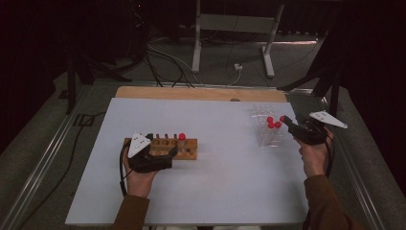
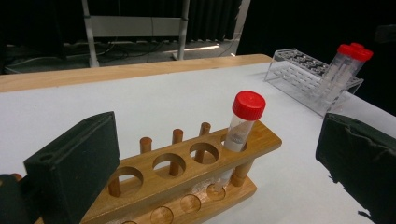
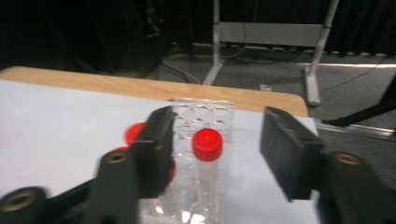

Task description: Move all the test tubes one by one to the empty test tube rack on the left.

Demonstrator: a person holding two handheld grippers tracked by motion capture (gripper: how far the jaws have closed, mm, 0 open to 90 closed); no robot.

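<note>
We saw a white counter (image 1: 215, 191) with a wooden rack (image 1: 184, 148) at its left-centre and a clear plastic rack (image 1: 268, 136) toward its right edge. The left gripper (image 1: 170, 154) sat just in front of the wooden rack, held by the person's left hand (image 1: 139, 179). In the left gripper view its jaws stood wide apart, gripping nothing, with the wooden rack (image 2: 187, 177) between and beyond them. One red-capped tube (image 2: 240, 123) stood upright in the end hole of that rack, and the other holes we could see were empty.

The right gripper (image 1: 289, 123) hovered at the right side of the clear rack, pointing toward it. In the right gripper view its jaws were spread well open around a red-capped tube (image 3: 208, 163) standing in the clear rack (image 3: 203, 112), neither jaw touching the tube. Other red caps (image 3: 134, 133) showed partly behind the left jaw. From the high view we counted several red caps (image 1: 273, 123) clustered in the clear rack.
</note>
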